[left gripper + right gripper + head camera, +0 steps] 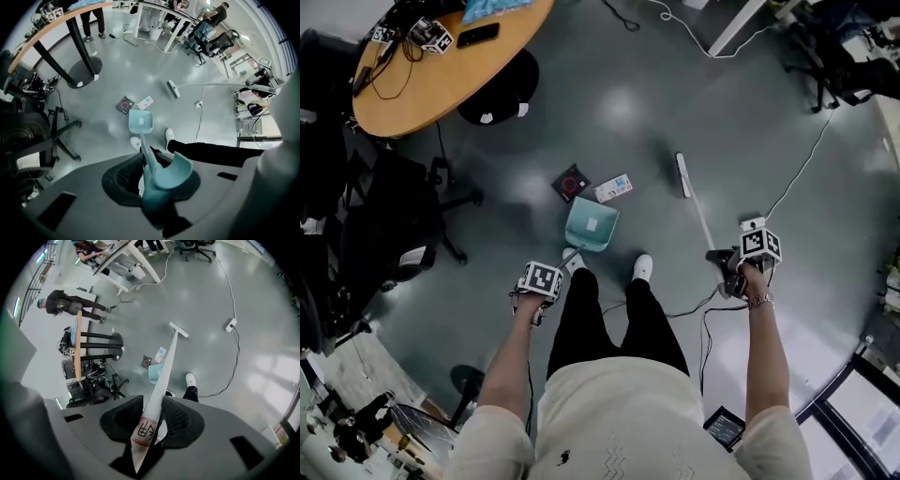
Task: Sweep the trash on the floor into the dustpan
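left gripper [149,178] jaws clamp the dustpan [592,228] handle, right gripper [152,420] jaws the broom [682,175] pole. trash [613,187] lies just beyond the dustpan's mouth; the broom head sits to its right.

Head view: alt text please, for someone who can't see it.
A standing person holds a teal dustpan by its handle in the left tongs and a broom in the right tongs. Two flat packets lie just beyond the dustpan.
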### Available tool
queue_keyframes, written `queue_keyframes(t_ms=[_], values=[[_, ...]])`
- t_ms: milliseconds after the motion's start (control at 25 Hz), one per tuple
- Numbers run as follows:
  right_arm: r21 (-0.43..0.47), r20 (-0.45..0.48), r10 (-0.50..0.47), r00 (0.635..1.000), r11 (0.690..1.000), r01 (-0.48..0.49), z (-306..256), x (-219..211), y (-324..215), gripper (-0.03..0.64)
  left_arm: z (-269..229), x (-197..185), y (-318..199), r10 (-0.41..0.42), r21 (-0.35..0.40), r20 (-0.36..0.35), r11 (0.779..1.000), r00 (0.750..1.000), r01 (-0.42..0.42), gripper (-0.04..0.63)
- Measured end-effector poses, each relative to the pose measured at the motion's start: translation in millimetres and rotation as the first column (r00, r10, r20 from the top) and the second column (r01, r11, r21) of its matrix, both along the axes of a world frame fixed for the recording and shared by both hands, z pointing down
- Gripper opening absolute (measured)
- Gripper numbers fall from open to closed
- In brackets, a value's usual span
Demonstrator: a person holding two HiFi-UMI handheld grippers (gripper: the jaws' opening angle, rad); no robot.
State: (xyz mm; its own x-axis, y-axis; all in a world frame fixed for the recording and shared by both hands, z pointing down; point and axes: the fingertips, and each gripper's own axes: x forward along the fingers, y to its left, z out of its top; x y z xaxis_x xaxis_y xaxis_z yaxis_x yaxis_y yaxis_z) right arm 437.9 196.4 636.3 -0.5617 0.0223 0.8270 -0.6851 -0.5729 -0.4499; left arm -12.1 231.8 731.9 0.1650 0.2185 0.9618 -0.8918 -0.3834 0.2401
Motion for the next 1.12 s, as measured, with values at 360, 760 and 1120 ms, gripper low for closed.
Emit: queue_keyframes(t_ms=[360,760,1120], values=[[-0.130,-0.136,-0.391,0.910,0.918,0.375,42.2,-69.6,18.9,0.123,26.2,2.4,-38.6,0.107,-0.079,0.044,0.992,0.993,-0.103,0.092],[-0.255,-0.196,-0.850,0.489,0.525,0.812,44.7,-100.7,76.6,0.124,38.3,14.6,-34.6,0.088,-0.084,0.010,0.993,0.996,-0.087,0.092],[-0.229,-0.129,-0.980,0.150,0.177,0.957,28.2,-130.7,126.0,0.124,45.4,8.8,-19.2,0.098,-0.078,0.011,0.992,0.995,-0.097,0.092]])
